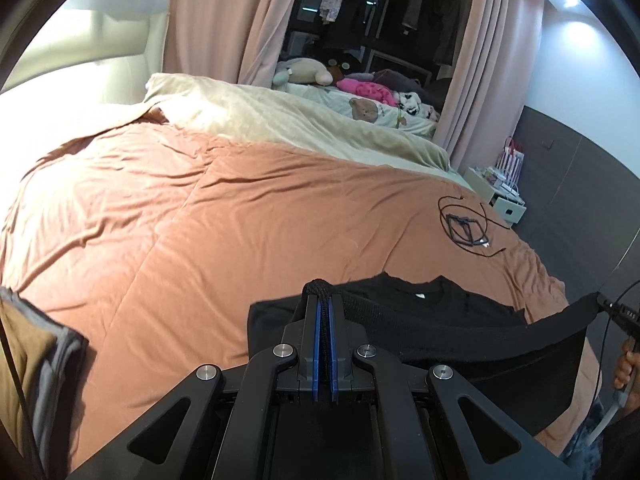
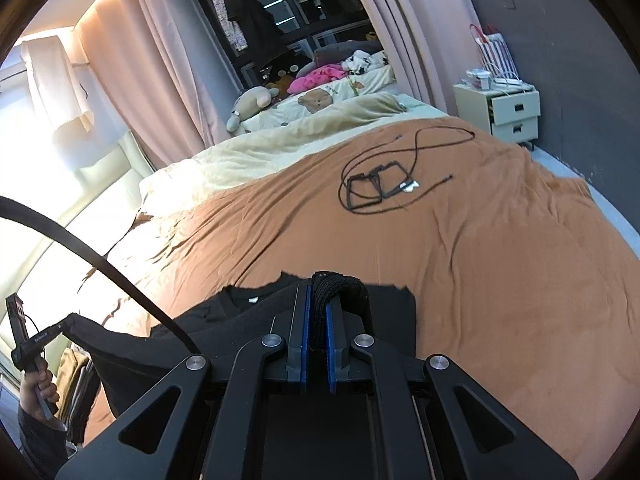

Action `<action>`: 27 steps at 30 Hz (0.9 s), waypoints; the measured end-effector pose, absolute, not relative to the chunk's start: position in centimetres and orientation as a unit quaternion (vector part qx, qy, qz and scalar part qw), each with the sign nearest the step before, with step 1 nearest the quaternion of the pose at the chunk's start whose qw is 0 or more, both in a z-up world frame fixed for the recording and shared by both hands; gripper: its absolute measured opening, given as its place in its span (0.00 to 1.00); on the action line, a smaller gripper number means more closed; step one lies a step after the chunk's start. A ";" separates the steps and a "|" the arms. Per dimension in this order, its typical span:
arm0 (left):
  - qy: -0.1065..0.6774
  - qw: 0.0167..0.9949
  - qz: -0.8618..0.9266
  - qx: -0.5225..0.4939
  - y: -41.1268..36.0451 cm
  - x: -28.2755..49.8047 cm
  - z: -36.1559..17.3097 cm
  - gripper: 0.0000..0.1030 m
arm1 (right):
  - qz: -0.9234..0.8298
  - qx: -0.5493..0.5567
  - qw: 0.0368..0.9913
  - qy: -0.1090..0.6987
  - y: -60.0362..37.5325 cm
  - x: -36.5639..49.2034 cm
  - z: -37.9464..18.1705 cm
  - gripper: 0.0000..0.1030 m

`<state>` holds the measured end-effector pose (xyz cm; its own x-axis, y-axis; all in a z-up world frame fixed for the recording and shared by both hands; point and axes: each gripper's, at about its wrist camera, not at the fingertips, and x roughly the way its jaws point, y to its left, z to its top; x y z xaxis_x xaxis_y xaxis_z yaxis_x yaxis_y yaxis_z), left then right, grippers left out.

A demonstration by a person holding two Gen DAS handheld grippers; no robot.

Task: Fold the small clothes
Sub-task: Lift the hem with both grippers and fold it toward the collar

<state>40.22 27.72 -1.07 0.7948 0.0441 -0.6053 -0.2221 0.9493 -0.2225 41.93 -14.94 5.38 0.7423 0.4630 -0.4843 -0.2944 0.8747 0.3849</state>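
Left tool (image 1: 324, 304) clamped tight on a bunched edge of a black sweater (image 1: 420, 316), right tool (image 2: 318, 300) pinching another edge, sweater stretched between them over the near edge of the bed (image 1: 180, 220), coiled black cable (image 2: 384, 184) lying well beyond the tools

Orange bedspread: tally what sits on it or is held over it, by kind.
Black garment: 1
Black cable bundle: 1
Grippers pinching the garment: 2, left gripper, right gripper
Total: 4

pink curtains (image 1: 208, 20); dark window (image 1: 380, 8); grey wall (image 2: 580, 60); cream nightstand (image 2: 508, 114)
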 end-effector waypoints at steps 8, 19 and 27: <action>0.324 0.935 0.079 -0.123 28.5 43.7 -1.8 0.03 | 0.201 0.124 0.925 0.297 -13.1 45.5 5.2 0.03; 0.383 0.911 0.085 -0.124 30.1 48.6 -7.3 0.03 | 0.178 0.124 0.911 0.351 -11.3 51.4 0.4 0.03; 0.427 0.890 0.088 -0.134 30.8 52.4 -12.7 0.04 | 0.158 0.116 0.900 0.388 -9.5 55.4 -2.7 0.04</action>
